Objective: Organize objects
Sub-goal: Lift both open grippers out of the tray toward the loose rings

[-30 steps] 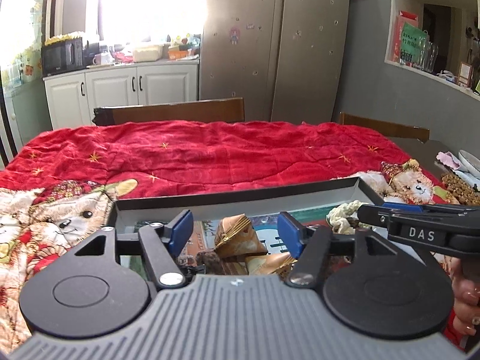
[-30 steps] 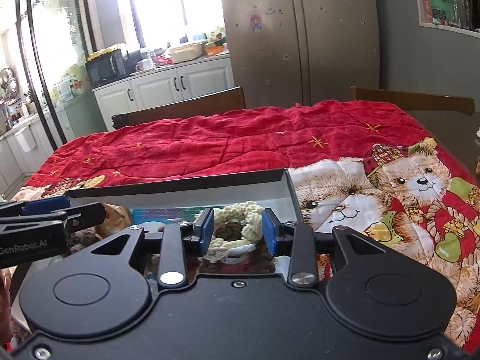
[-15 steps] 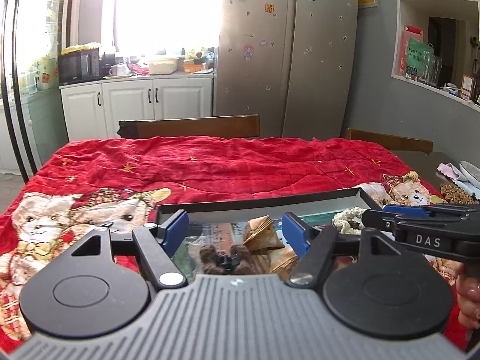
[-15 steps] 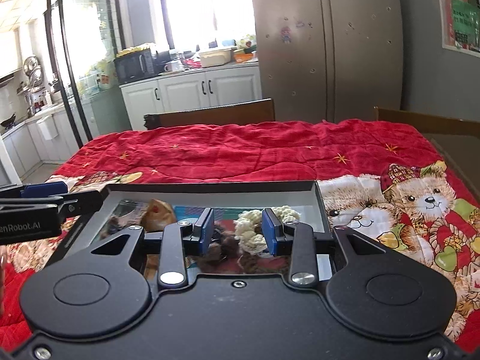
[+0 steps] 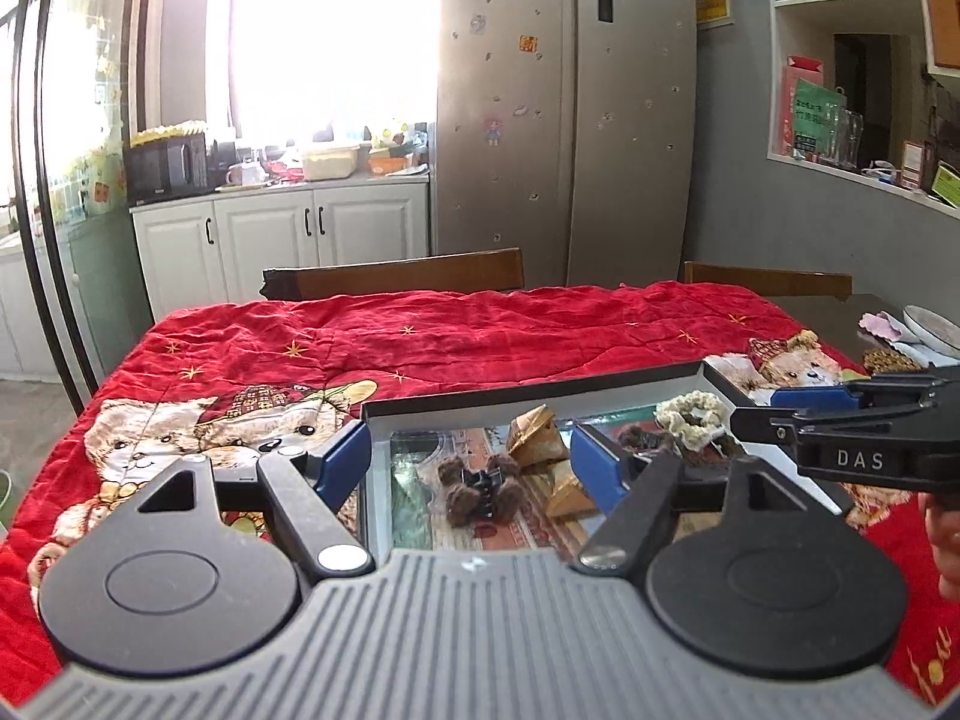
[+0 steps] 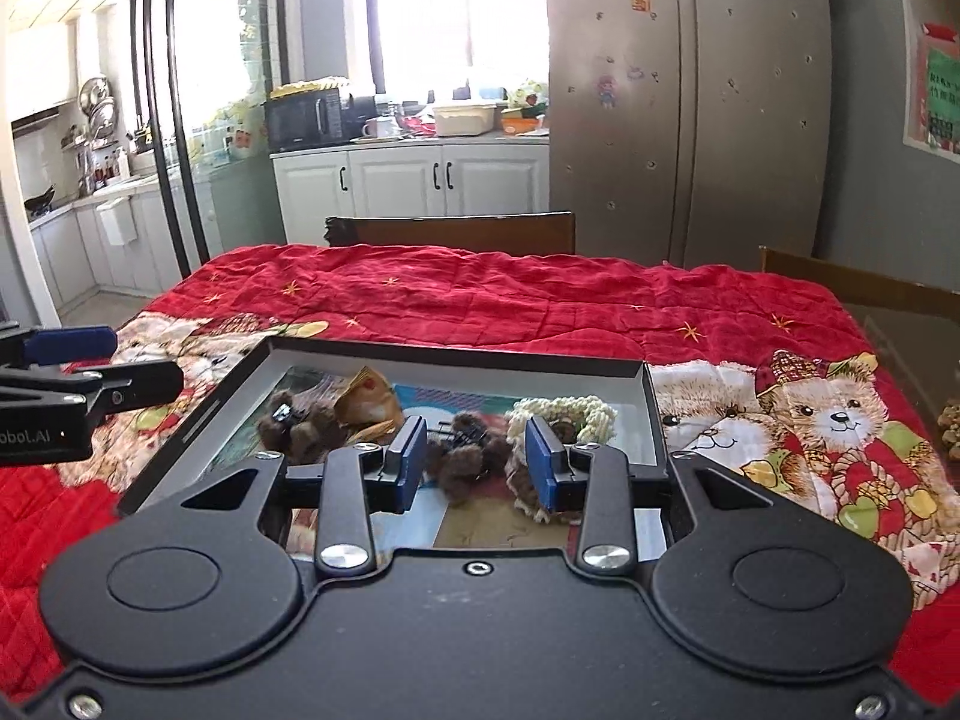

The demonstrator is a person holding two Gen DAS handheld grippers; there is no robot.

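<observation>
A shallow black-rimmed tray [image 6: 456, 365] lay on a red bear-print quilt [image 6: 540, 300] covering the table. Inside the tray were a cream knitted scrunchie [image 6: 570, 411] at the far right corner, two brown fuzzy hair claws [image 6: 474, 456] near the middle and left, and gold-brown folded pieces [image 6: 366, 399] toward the far left.

The left gripper [image 5: 468, 459] hung above the tray's near left part with its blue pads spread wide and opening at the time of inspection; nothing was between them, and one brown hair claw [image 5: 477, 489] and the gold-brown pieces [image 5: 534, 435] lay in the tray below. The right gripper [image 6: 476, 462] stood above the tray's near edge, its pads part-way apart and gripping nothing; the brown claw lay in the tray beyond the gap, clear of both pads
</observation>
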